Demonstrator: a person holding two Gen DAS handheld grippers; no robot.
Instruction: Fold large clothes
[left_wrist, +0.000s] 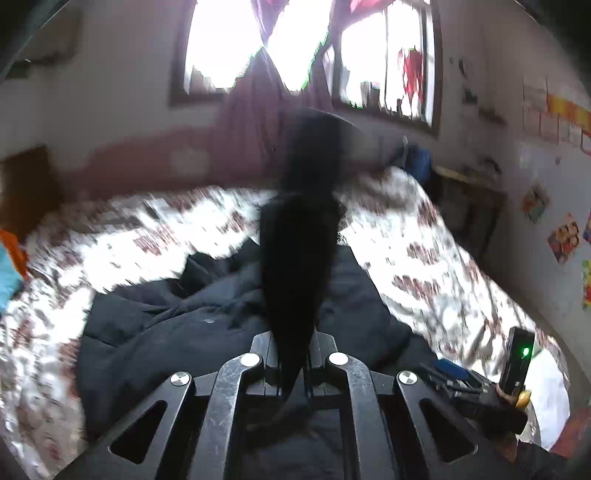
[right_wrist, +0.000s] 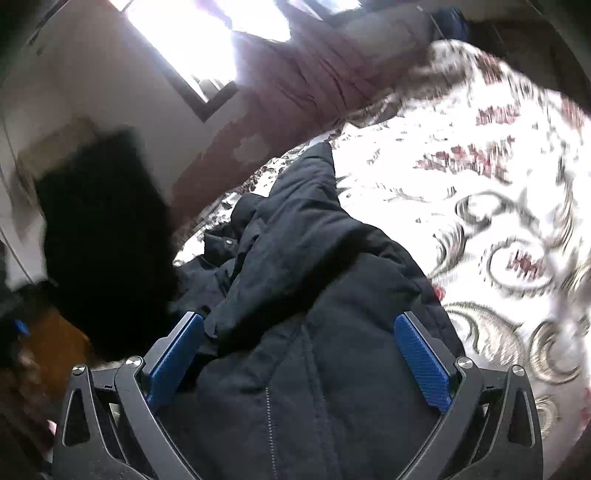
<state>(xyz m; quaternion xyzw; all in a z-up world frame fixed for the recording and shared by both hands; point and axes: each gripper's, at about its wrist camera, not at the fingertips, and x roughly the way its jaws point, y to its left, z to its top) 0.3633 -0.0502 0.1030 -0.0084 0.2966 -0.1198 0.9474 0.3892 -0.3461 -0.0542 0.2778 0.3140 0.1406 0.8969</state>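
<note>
Left jaws: the left gripper (left_wrist: 293, 363) is clenching a strip of the dark jacket (left_wrist: 221, 321), and that strip is sticking up out of the jaws toward the far wall, all smeared with blur.

Right jaws: the right gripper (right_wrist: 299, 350) is sitting wide apart, blue pads (right_wrist: 421, 363) on either side of the jacket body, gripping nothing as far as I can tell; fabric is bulging up between them.

Jacket: it's lying in a rumpled heap on the near middle of the bed (left_wrist: 424, 251), zipper seam running down near the right jaws, one pointed bit reaching toward the far side.

Bed: the floral cover in white with reddish and grey swirls is spreading out left, right and far around the jacket.

Further out: a window (left_wrist: 303, 48) with a purplish curtain (left_wrist: 255, 110) is glowing on the far wall, blown out pretty bad; some colourful posters (left_wrist: 563, 238) are hanging on the right wall.

Progress: honestly looking early. No neat fold is showing anywhere; the jacket is bunched, not laid flat. My guess is one edge or sleeve is being lifted for a first fold, so spreading, folding in and squaring up are all left.

Writing: nothing readable. The posters are too blurry and small, and I'm not spotting any brand tag on the jacket.
</note>
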